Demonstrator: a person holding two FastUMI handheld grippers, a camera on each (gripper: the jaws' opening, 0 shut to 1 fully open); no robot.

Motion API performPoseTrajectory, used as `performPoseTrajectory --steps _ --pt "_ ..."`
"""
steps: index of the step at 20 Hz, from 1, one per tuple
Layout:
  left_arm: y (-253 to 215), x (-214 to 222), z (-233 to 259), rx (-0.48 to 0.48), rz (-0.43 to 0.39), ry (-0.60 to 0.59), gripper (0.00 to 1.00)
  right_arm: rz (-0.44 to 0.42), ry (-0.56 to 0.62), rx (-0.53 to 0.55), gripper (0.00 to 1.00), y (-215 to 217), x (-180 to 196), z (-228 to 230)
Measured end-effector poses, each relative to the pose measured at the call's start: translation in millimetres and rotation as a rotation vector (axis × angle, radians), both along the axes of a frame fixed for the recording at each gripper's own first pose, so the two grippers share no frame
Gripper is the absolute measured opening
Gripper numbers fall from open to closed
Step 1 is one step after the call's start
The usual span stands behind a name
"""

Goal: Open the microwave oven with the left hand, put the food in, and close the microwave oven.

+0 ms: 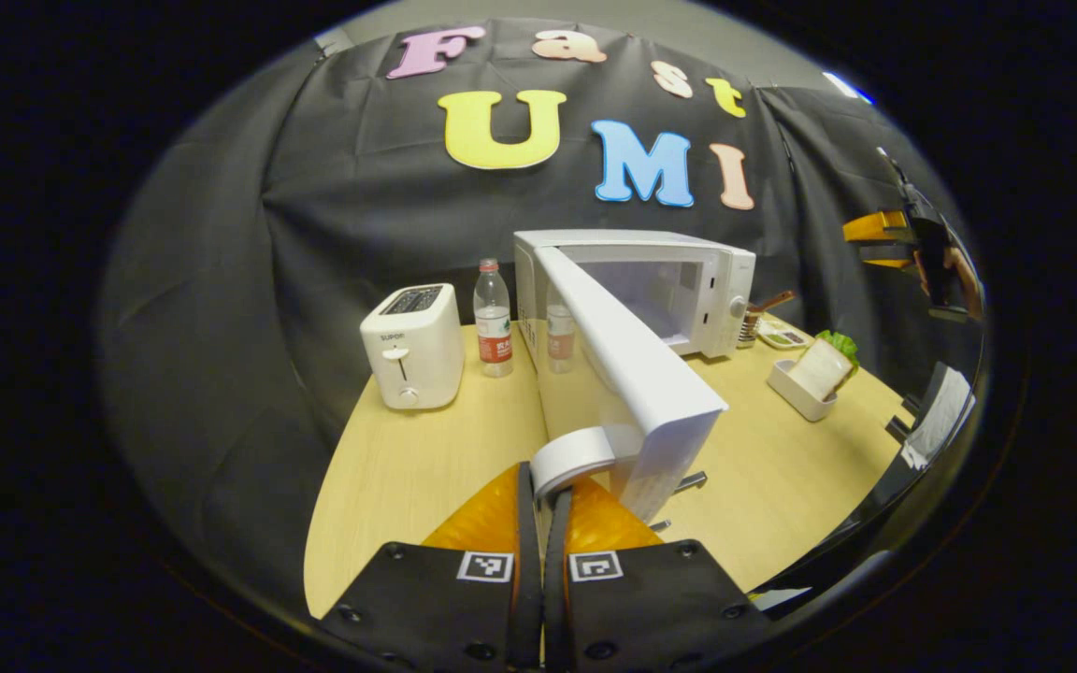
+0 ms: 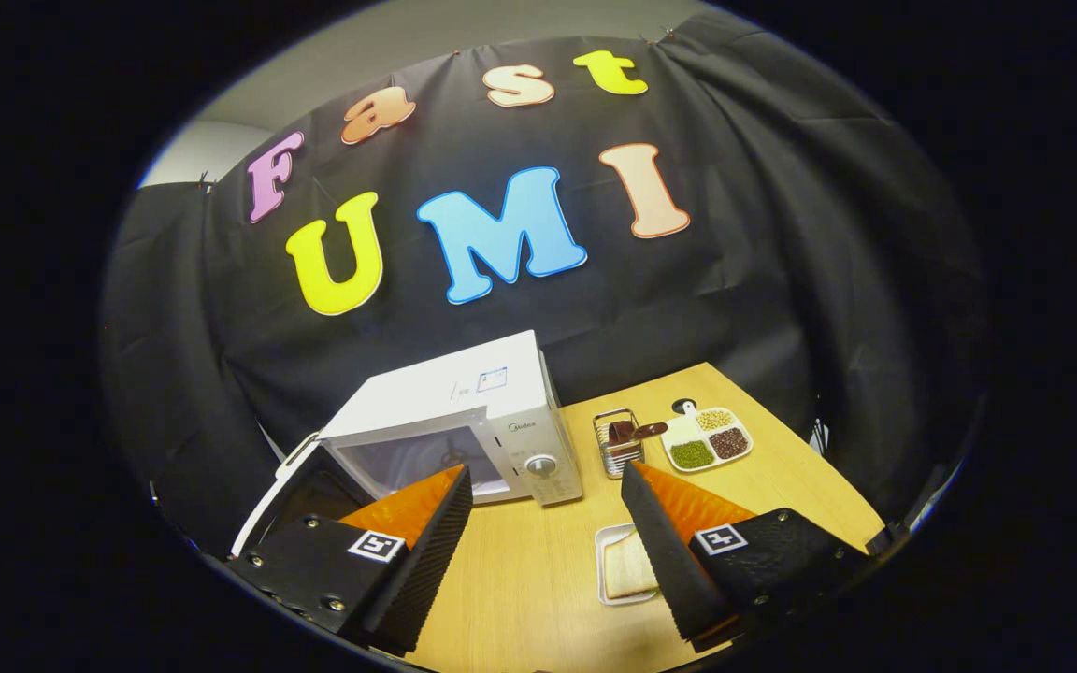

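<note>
**Right gripper spread above the food tray, microwave door open**

The right gripper [image 2: 548, 551] hangs over the wooden table [image 2: 538, 579] with its fingers [image 2: 426, 537] wide apart. Between them, close to the right-hand finger, lies a small white tray [image 2: 615, 572] holding a sandwich [image 2: 627, 568]. Beyond stands the white microwave oven [image 2: 464, 425], its door [image 2: 281, 486] swung out to the left and its cavity [image 2: 417, 458] exposed. To the right of the microwave sit a wire rack [image 2: 618, 441] and, beside it, a white divided dish [image 2: 709, 437] with green, dark and pale beans.
</note>
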State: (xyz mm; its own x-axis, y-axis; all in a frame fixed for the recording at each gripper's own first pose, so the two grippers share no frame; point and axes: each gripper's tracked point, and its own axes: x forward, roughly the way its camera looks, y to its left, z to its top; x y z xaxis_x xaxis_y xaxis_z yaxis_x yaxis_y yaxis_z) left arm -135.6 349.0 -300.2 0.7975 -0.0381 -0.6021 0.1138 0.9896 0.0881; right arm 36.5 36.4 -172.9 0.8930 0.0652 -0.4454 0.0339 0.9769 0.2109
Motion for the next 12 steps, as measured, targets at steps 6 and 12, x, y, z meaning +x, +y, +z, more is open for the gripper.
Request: performPoseTrajectory --steps 6,12 --pt "16 -17 5 0.014 0.051 -0.004 0.51 0.062 0.117 -0.125 0.97 -36 -7 -45" --pt "37 -53 79 0.055 0.273 -0.127 0.41 0.054 0.358 -0.099 0.97 -83 -25 -134"
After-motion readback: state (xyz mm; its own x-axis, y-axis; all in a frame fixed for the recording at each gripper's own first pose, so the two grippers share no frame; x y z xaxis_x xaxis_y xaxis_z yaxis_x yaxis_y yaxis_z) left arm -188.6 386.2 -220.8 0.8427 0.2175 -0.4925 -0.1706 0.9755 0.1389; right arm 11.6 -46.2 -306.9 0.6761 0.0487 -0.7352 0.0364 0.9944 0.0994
